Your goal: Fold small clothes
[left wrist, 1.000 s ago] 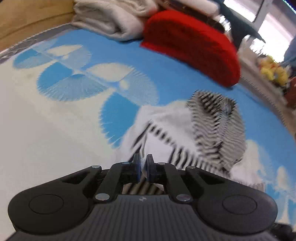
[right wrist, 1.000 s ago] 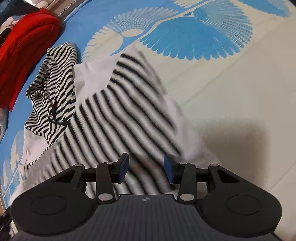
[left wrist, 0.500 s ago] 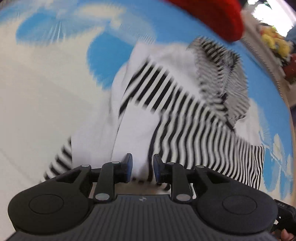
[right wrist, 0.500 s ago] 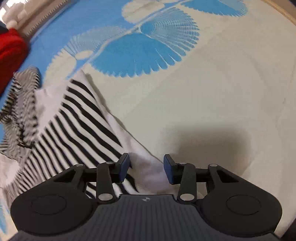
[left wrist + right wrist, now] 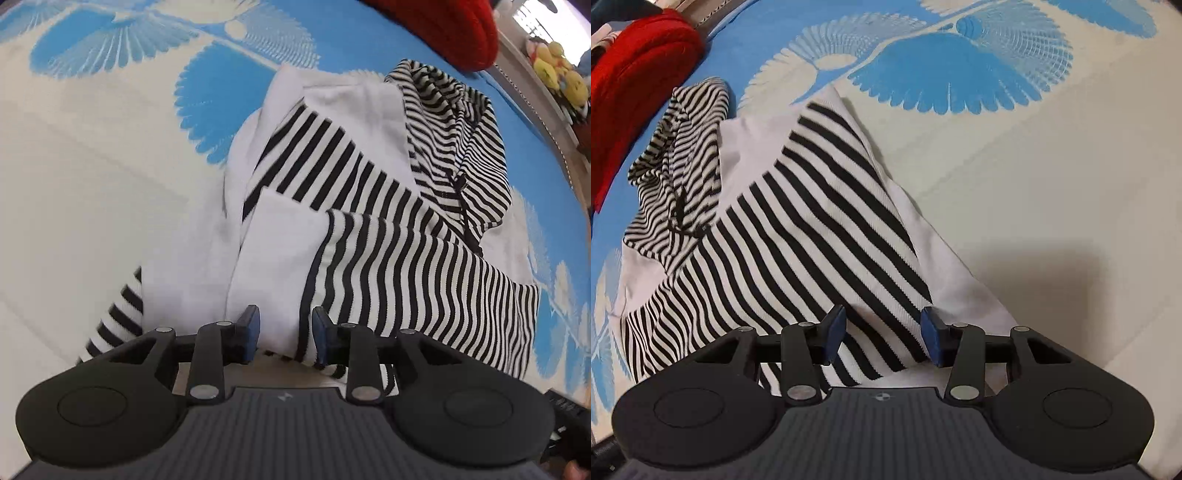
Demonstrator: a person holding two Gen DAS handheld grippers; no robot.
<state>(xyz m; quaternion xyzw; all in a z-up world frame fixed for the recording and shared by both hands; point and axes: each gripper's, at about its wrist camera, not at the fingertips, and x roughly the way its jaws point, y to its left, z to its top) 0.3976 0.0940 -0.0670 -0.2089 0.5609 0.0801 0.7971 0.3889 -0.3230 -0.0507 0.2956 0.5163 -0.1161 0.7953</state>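
I see the blue-and-cream bedspread [image 5: 92, 177] carrying the striped garment [image 5: 369, 229], partly folded beside a red cushion [image 5: 443, 26], my left hand-held gripper [image 5: 285, 334] just opening over its hem, the right hand-held gripper [image 5: 882, 338] half-open above it.

- The small top [image 5: 369, 229] was white with black stripes, broad on one panel and fine on the hood.
- The bedsheet [image 5: 1015, 177] was cream and bright blue, printed with fan-shaped feathery motifs.
- The folded cloth [image 5: 443, 26] was plain red.
- The soft toys [image 5: 557, 74] were yellow.
- Both grippers were black with blue pads [image 5: 834, 332].
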